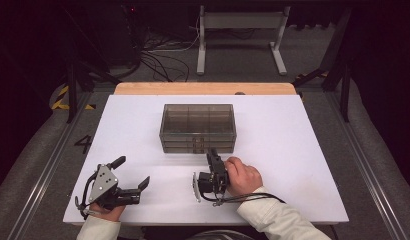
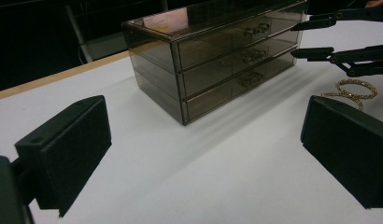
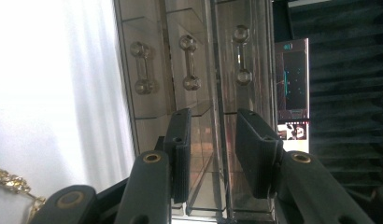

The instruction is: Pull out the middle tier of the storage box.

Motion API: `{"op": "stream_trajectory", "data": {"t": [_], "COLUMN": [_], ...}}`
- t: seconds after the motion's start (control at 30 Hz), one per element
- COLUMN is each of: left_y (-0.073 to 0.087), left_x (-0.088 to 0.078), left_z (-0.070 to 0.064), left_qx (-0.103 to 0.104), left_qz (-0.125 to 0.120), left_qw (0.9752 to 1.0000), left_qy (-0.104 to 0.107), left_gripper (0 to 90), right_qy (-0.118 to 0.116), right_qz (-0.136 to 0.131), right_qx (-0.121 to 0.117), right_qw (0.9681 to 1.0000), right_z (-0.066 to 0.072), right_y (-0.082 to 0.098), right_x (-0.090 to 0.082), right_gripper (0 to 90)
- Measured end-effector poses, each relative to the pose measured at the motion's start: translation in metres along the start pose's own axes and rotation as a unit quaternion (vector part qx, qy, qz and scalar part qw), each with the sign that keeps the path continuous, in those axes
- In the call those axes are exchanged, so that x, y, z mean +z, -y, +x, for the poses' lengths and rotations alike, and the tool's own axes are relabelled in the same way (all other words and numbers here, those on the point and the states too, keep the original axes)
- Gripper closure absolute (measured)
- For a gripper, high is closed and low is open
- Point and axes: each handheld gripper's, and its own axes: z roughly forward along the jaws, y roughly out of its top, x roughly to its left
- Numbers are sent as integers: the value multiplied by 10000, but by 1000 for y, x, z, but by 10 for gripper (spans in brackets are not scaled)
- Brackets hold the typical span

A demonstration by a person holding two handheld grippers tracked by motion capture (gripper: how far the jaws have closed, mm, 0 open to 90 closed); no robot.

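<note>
In the high view, a smoky clear three-drawer organiser point(image 1: 198, 128) sits mid-table, its drawers shut and seemingly empty; the right gripper point(image 1: 212, 156) points at its front from just below centre, and the left gripper point(image 1: 131, 172) rests at lower left, jaws wide and empty. In the left gripper view, a gold chain bracelet point(image 2: 352, 91) lies on the white table point(image 2: 180, 177) at right edge. In the right gripper view, narrowed empty jaws face the dumbbell drawer handles point(image 3: 190, 63) at top; next probably calls for closing on one and pulling.
</note>
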Motion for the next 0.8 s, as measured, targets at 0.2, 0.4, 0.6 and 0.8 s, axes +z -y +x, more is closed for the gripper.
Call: {"op": "stream_trajectory", "data": {"t": [0.2,0.4,0.6,0.8], "left_y": [0,0,0,0], "left_x": [0,0,0,0], "left_z": [0,0,0,0], "left_qx": [-3,-5,-3,-6], "left_qz": [5,6,-3,-9], "left_qw": [10000,10000,10000,10000], "left_qy": [7,-1,5,7], "left_gripper": [26,27,27,27], "right_qy": [-54,-146,-212,-231], "right_qz": [84,171,198,209], "right_qx": [-12,-34,-66,-104], "right_qw": [9999,9997,9996,9995], "right_z": [0,-1,1,3], "right_y": [-4,-10,-15,-20], "right_x": [7,14,19,24], "right_gripper": [670,677,686,706]}}
